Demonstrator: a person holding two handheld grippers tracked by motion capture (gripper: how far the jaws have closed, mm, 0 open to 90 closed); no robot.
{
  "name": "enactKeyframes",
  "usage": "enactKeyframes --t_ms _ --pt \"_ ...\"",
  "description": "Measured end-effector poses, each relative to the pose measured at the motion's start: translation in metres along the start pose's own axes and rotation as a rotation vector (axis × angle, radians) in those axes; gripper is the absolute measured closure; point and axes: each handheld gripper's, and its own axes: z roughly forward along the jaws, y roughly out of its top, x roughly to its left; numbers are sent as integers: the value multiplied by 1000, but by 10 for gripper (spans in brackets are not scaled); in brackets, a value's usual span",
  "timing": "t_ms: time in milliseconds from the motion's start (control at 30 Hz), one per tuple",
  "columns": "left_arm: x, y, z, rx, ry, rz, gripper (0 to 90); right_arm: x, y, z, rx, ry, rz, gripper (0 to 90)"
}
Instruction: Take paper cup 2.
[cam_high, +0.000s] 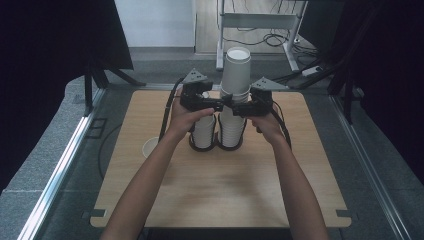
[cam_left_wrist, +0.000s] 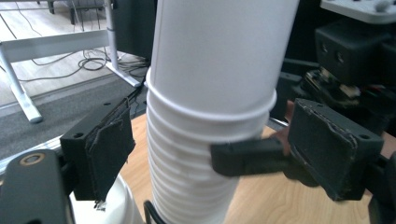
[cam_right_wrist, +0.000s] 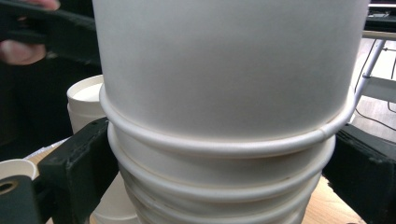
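A tall stack of upturned white paper cups (cam_high: 234, 80) stands in a black ring holder (cam_high: 216, 145) on the wooden table (cam_high: 220, 195). The top cup (cam_left_wrist: 219, 51) sits over the tight rims below it. From the left, my left gripper (cam_high: 223, 103) reaches the stack. Its pads (cam_left_wrist: 109, 154) flank the rims (cam_left_wrist: 187, 154) with a narrow gap on each side, so it stands open. My right gripper (cam_high: 235, 109) comes from the right and is shut on the same stack (cam_right_wrist: 224, 93), with its pads (cam_right_wrist: 88, 163) against the rims. One of its fingers (cam_left_wrist: 247, 156) lies across the stack.
A shorter cup stack (cam_high: 202, 131) stands in the holder's left ring, close under my left hand. A single cup (cam_high: 150, 146) sits on the table to its left. Beyond the table's far edge are a white desk frame (cam_high: 260, 22) and floor cables.
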Motion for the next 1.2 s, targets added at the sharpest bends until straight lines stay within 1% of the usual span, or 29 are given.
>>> enactKeyframes --t_ms 33,100,200,267,300,400,533,767,833,933,1000,1133,1200 --pt "1 2 2 -2 -6 5 143 0 0 0 2 1 -5 37" --pt "2 5 5 -20 -34 -3 138 0 0 0 2 3 -2 37" --pt "6 9 9 -31 -31 -1 122 0 0 0 -2 3 -2 37" --pt "8 11 13 -23 -23 -5 120 0 0 0 0 4 -4 37" --pt "9 12 15 -19 -27 -3 118 0 0 0 0 4 -5 37" --pt "12 13 20 -18 -44 7 76 0 0 -1 3 5 -4 38" --pt "10 16 25 -25 -55 10 67 0 0 -1 5 7 -6 38" --pt "4 24 41 -15 -52 38 63 0 0 -1 9 6 -5 38" --pt "1 26 46 -11 -43 47 64 0 0 -1 9 7 -6 38" --pt "0 29 53 9 -30 78 65 0 1 -1 9 9 -9 38" --pt "0 29 57 19 -21 74 77 0 1 -1 10 10 -11 38" --pt "1 30 57 26 -29 65 104 -1 1 -1 10 11 -11 39" --pt "0 31 57 27 -24 75 110 0 0 -1 9 11 -12 39"
